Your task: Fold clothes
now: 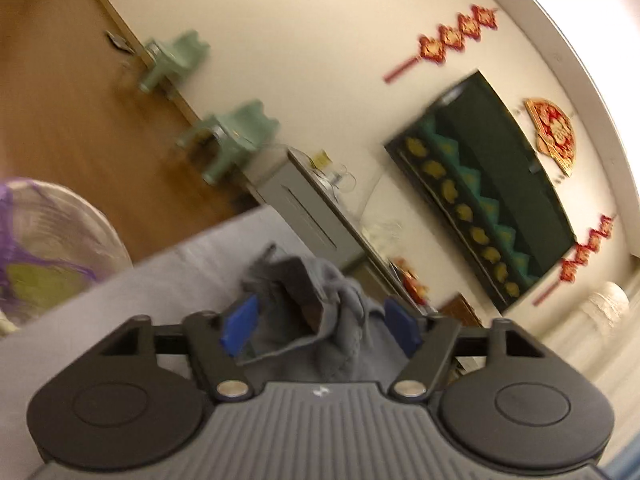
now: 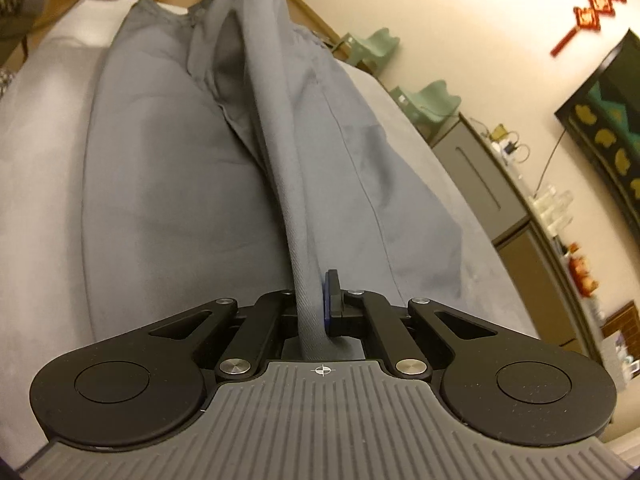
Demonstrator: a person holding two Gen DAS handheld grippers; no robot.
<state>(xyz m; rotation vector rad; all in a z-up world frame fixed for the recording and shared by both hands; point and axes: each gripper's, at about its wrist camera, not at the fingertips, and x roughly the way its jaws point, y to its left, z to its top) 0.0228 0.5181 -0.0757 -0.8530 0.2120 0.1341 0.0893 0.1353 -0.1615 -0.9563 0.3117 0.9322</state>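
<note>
Two grippers lifting grey trousers (image 2: 208, 168) off a pale grey bed (image 2: 36, 184), right gripper (image 2: 316, 308) pinching a fabric fold, left gripper (image 1: 320, 320) spread around bunched cloth near the bed's far edge.

No text, label or number can be read; the red wall decorations (image 1: 460, 38) are blurred
</note>
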